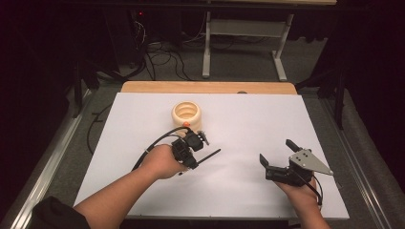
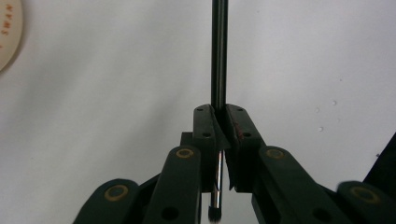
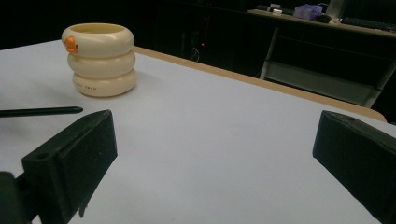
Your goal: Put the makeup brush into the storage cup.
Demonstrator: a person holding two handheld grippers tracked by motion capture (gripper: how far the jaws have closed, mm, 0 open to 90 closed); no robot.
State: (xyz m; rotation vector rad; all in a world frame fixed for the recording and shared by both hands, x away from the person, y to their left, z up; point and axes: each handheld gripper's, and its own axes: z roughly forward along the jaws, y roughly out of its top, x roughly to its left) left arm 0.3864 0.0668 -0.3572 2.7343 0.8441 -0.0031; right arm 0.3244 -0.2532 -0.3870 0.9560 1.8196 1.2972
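Observation:
A thin black pen [image 2: 219,56] runs straight out between the jaws of my left gripper [image 2: 219,112], which is shut on it. In the high view the left gripper [image 1: 195,162] is held left of the table's middle, and the pen [image 1: 210,155] points right and slightly away. A cream ringed cup with an orange duck beak [image 1: 186,114] stands upright just beyond it. The cup [image 3: 100,58] and the pen's tip [image 3: 42,111] also appear in the right gripper view. My right gripper [image 1: 277,151] hovers at the front right, open, with nothing between its jaws [image 3: 215,140].
The white table top [image 1: 248,119] has a wooden strip [image 1: 210,87] along its far edge. Beyond it are a dark floor with cables [image 1: 162,59] and a white desk frame [image 1: 243,43]. The cup's edge [image 2: 7,32] shows at the upper left of the left gripper view.

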